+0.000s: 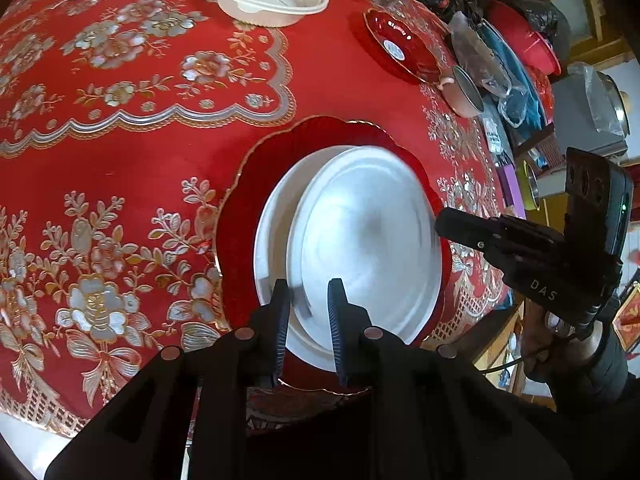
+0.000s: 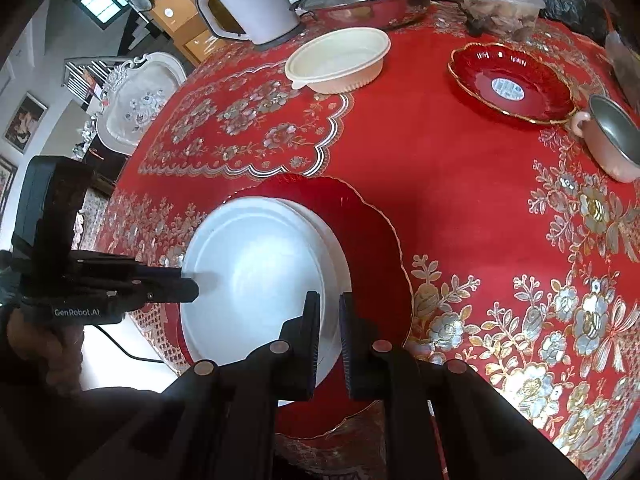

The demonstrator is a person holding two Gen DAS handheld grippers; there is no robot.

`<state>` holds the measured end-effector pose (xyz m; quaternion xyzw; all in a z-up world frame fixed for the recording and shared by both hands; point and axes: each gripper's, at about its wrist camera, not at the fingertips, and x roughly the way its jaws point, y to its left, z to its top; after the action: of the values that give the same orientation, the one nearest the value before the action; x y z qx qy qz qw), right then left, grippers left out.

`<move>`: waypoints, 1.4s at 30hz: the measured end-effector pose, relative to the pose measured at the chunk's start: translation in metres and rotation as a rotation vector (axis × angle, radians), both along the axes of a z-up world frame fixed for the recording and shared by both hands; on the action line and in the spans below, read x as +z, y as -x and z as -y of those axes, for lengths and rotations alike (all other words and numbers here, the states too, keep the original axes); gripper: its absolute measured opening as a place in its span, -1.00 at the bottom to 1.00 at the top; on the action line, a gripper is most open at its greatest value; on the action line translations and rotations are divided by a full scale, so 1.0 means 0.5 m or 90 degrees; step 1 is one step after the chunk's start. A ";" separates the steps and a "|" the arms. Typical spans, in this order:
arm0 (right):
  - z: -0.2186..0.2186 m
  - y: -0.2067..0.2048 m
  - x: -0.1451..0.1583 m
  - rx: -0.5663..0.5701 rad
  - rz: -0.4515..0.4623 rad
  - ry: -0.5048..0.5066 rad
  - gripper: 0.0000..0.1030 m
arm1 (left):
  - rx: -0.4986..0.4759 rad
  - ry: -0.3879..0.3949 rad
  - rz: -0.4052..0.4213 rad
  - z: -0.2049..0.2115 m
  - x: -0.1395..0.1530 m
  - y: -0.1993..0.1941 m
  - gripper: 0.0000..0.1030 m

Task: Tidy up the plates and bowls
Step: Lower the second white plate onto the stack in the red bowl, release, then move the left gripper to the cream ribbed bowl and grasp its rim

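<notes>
On the large red plate (image 1: 256, 184) at the table's near edge, we see two white plates (image 1: 360, 232) stacked. Our left gripper (image 1: 308, 300) and right gripper (image 2: 329, 312) both straddle the upper plate's rim, fingers slightly parted; grip uncertain. Beyond it, the cream bowl (image 2: 340, 60), small red dish (image 2: 512, 84) and pink pot (image 2: 612, 140) remain unsorted.

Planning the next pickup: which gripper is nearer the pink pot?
Right. Right gripper is at the plate's side toward the pot; left gripper is at its farther side.
</notes>
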<state>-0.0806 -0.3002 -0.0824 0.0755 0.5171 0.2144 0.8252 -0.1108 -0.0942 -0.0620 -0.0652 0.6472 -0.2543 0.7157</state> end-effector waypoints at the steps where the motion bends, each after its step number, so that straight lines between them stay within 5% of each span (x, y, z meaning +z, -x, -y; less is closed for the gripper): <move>1: -0.001 0.001 0.002 0.001 0.002 -0.001 -0.81 | 0.003 0.001 0.001 -0.002 0.000 0.001 -0.68; 14: -0.002 0.012 0.019 -0.001 0.017 -0.021 -0.80 | -0.004 0.003 0.022 0.026 0.024 -0.002 -0.42; 17: 0.000 0.015 0.027 -0.003 0.026 -0.026 -0.80 | -0.001 -0.002 0.039 0.023 0.039 -0.007 -0.14; 22: 0.002 0.012 0.031 -0.005 0.030 -0.031 -0.80 | -0.001 -0.019 0.068 0.019 0.055 -0.015 -0.12; 32: 0.015 -0.038 0.088 -0.007 0.090 -0.036 -0.69 | 0.098 -0.002 0.107 -0.035 0.081 -0.097 -0.04; 37: 0.038 -0.116 0.135 -0.032 0.130 -0.055 -0.03 | 0.131 -0.003 0.156 -0.034 0.105 -0.158 0.14; 42: 0.057 -0.207 0.178 -0.047 0.154 -0.044 0.15 | 0.145 -0.015 0.176 -0.031 0.099 -0.227 0.15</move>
<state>0.0228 -0.3287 0.0064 0.0965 0.4031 0.2093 0.8857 0.0027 -0.0786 -0.0124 -0.0941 0.5341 -0.1703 0.8227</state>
